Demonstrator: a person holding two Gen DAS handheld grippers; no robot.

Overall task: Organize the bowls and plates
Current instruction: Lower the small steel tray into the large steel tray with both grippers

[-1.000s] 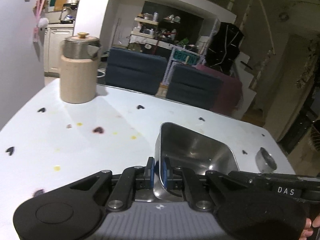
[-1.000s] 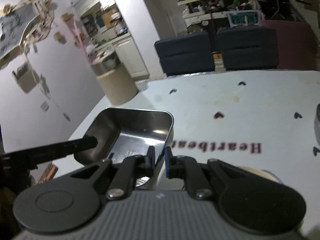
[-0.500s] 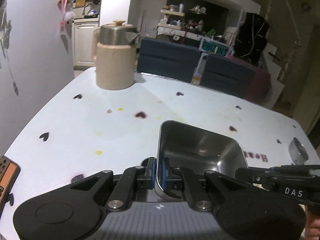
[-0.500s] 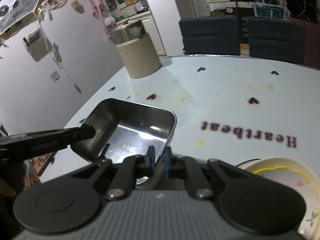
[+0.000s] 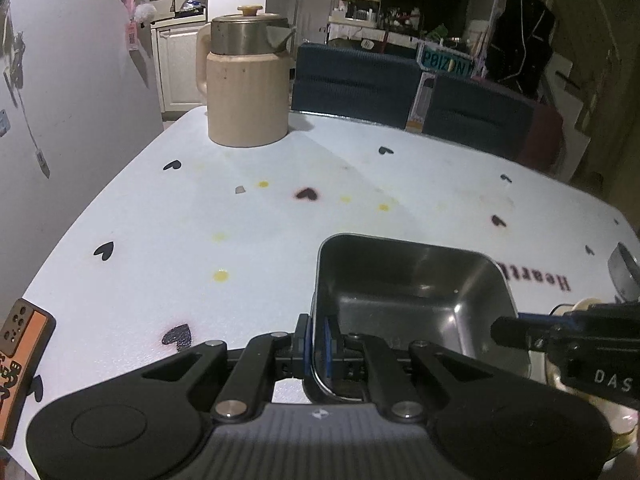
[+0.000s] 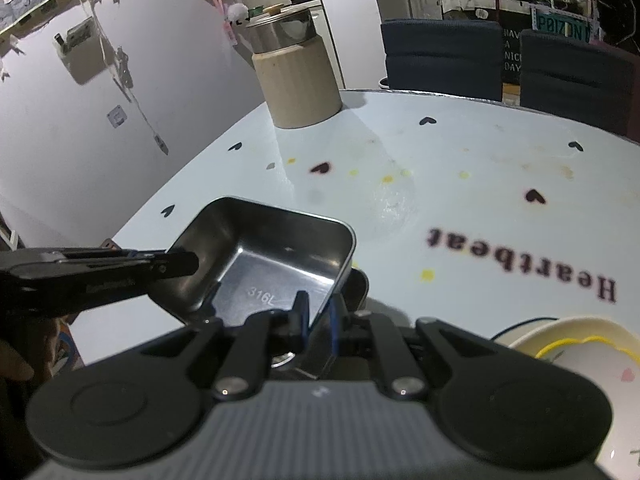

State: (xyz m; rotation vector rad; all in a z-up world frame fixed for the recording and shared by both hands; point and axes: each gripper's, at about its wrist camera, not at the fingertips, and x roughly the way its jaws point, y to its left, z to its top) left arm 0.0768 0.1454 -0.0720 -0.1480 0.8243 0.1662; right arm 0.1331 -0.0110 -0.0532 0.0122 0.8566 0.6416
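Both grippers are clamped on the same square steel dish (image 5: 404,296): the left gripper (image 5: 317,340) pinches its near wall, jaws almost closed on the thin rim, and the right gripper (image 6: 319,316) grips the opposite wall the same way. The dish is over the white table (image 5: 280,240), just beside a cream bowl (image 6: 580,356) at its right. A beige kettle (image 5: 246,80) stands at the far edge.

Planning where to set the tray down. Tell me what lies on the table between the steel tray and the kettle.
Nothing stands there: between the tray and the kettle the table shows only printed hearts and small yellow stains. Both wrist views show it.
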